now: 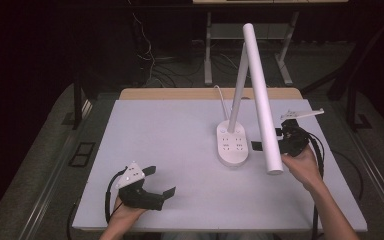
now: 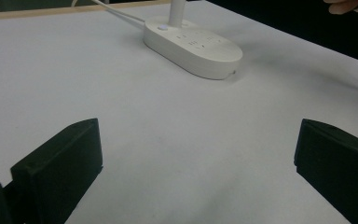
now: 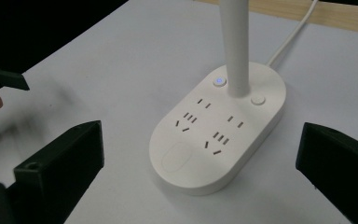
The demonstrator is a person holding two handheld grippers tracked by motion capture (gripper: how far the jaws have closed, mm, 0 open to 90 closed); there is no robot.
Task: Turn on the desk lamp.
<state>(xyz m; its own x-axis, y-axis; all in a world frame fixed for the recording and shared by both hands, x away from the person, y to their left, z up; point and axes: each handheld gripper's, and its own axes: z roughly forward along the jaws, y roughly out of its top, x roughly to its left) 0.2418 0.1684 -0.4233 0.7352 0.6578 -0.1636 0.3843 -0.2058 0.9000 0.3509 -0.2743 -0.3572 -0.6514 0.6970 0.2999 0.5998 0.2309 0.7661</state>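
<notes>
Black fingers [image 3: 60, 168] of your right gripper [image 1: 275, 141] rise at the bottom corners of the right gripper view, spread wide and released, grasping nothing. Between them, a little farther off, sits the lamp base [image 3: 219, 126], a white oval with two groups of socket slots on top, a small button lit blue [image 3: 219, 81] and a plain round button [image 3: 258, 100] on either side of the lamp's stem [image 3: 235, 42]. A white cable [image 3: 291, 35] runs from the back of the base toward the tabletop's wooden far edge.

From the high view, your right gripper hovers just beside the right side of the base, and the lamp's long white head [image 1: 262, 95] slants down in front of it, its lower end near your right hand [image 1: 305, 167]. The stem leans up from the base to meet the head at the top.

Your left gripper [image 1: 160, 180] is at the near left of the tabletop [image 1: 170, 130], well apart from the lamp. Its fingers [image 2: 60, 172] are also spread wide and released, with bare white surface between them. In the left gripper view, the lamp base lies far ahead, toward the upper middle.
</notes>
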